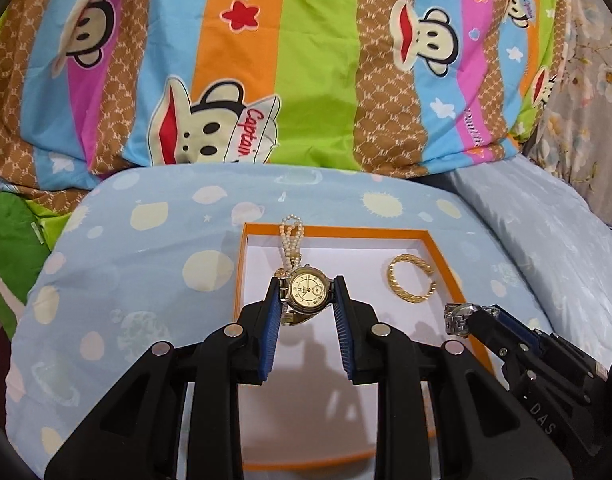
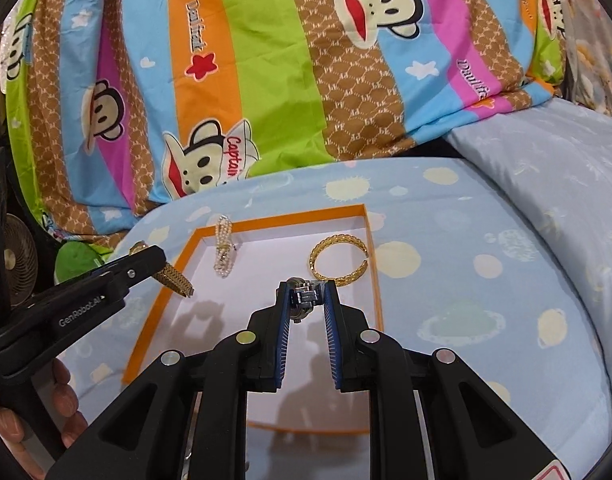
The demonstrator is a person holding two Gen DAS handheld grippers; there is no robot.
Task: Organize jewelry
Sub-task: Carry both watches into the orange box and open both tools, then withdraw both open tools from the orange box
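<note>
The gold watch is shiny yellow metal, its band finely ribbed. The silver watch shows polished steel links. The bangle is glossy woven gold, the bracelet pearly beads. The box looks like matt card; the fingers carry ribbed blue pads on black plastic. The pillow is soft printed cloth.

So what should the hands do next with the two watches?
Probably lower the gold watch onto the box floor and open the left gripper. It hangs above bare floor, and the pearls and bangle already lie inside.
</note>
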